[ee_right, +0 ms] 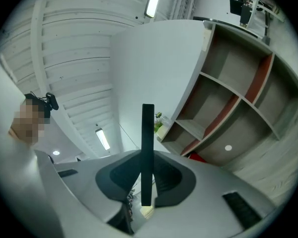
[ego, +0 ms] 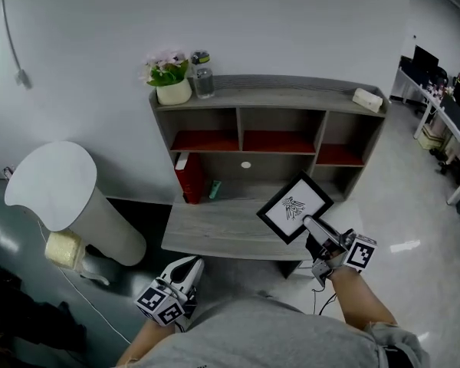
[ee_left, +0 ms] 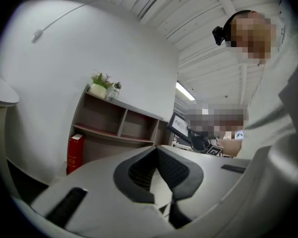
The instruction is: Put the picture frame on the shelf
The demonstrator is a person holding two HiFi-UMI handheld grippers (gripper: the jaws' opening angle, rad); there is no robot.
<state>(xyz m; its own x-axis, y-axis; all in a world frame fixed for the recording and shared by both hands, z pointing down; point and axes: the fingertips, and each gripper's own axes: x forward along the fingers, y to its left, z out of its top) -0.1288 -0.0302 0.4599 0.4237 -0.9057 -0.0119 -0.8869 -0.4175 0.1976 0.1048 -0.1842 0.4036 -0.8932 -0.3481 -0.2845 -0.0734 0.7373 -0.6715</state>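
Head view, picture frame [ego: 295, 208]: white print in a black border, turned corner-up like a diamond, at 4 o'clock from the middle of the view, over the right front corner of the desk [ego: 207, 232].
Head view, right gripper [ego: 310, 225]: closed on the frame's lower right edge.
Head view, left gripper [ego: 188, 268]: low at 7 o'clock, in front of the desk's near edge, well apart from the frame.
Head view, shelf [ego: 268, 98]: at 12 o'clock behind the desk. A potted plant [ego: 171, 81] and a bottle [ego: 203, 75] stand on its top at the left end.
Left gripper view, left gripper [ee_left: 158, 155]: jaws together, nothing between them.
Left gripper view, picture frame [ee_left: 179, 125]: small, at 2 o'clock from the jaws, off to the right of the shelf.
Right gripper view, right gripper [ee_right: 147, 192]: jaws clamped on the frame, seen edge-on as a black upright strip [ee_right: 147, 148].
Right gripper view, shelf [ee_right: 228, 108]: at 2 o'clock beyond the frame.
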